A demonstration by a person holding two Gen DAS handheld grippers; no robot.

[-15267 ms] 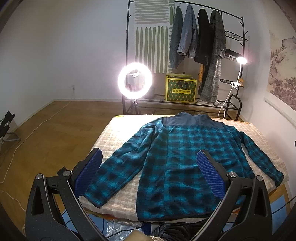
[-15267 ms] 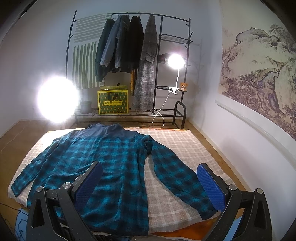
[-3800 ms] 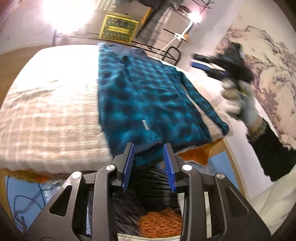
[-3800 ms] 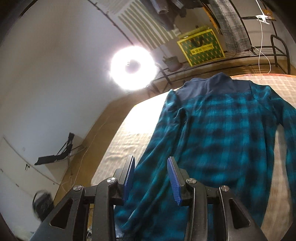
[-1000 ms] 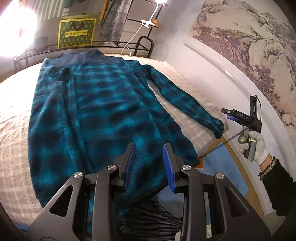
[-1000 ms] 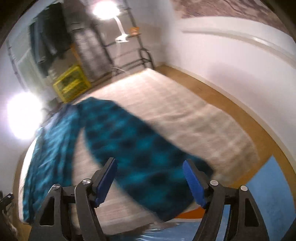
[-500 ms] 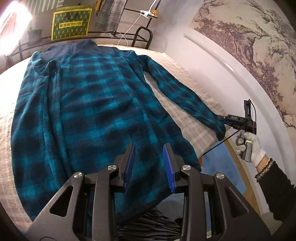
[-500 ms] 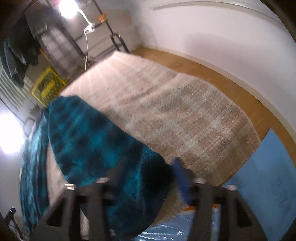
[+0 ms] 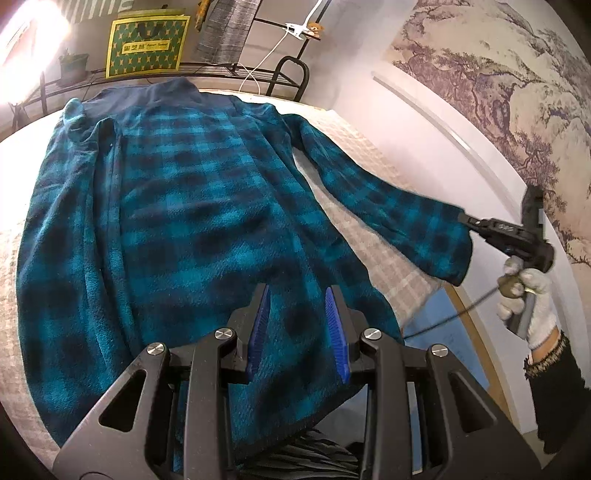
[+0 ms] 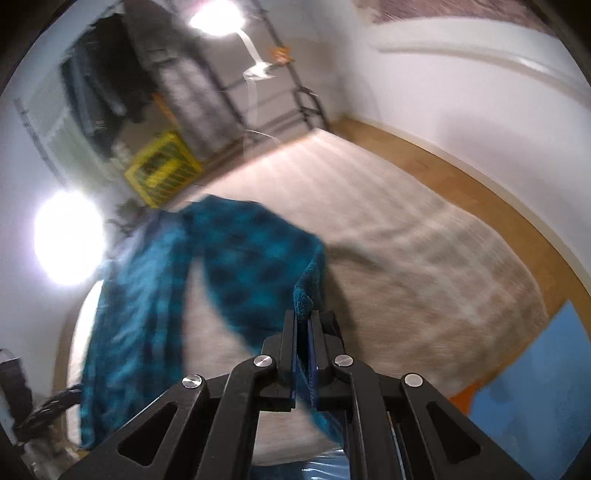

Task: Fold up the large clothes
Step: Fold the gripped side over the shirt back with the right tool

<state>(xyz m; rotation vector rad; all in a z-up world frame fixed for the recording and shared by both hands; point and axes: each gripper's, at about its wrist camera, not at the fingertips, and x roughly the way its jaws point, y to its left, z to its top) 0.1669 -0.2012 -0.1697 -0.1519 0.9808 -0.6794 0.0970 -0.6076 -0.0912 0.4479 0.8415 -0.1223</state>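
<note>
At eleven o'clock we see a yellow-green box (image 9: pixel 147 43) on a black rack (image 9: pixel 236 70); a landscape mural (image 9: pixel 509 92) at two.

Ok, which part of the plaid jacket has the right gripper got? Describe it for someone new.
On the beige mat lies a teal plaid jacket. The right gripper pinches the cuff of the sleeve nearest the mural wall; that sleeve is lifted, while the other lies folded along the body.

Left wrist view: sharp, evenly lit; blown-out glare from the ring light (image 9: pixel 22 44) at the upper left; fisheye bending and dark vignette at the edges.

Right wrist view: heavy motion blur across the plaid shirt (image 10: pixel 236 266), bed (image 10: pixel 424 258) and clothes rack (image 10: pixel 122 85); ring light (image 10: pixel 68 243) and clip lamp (image 10: pixel 218 16) overexposed; near gripper frame alone crisp.
</note>
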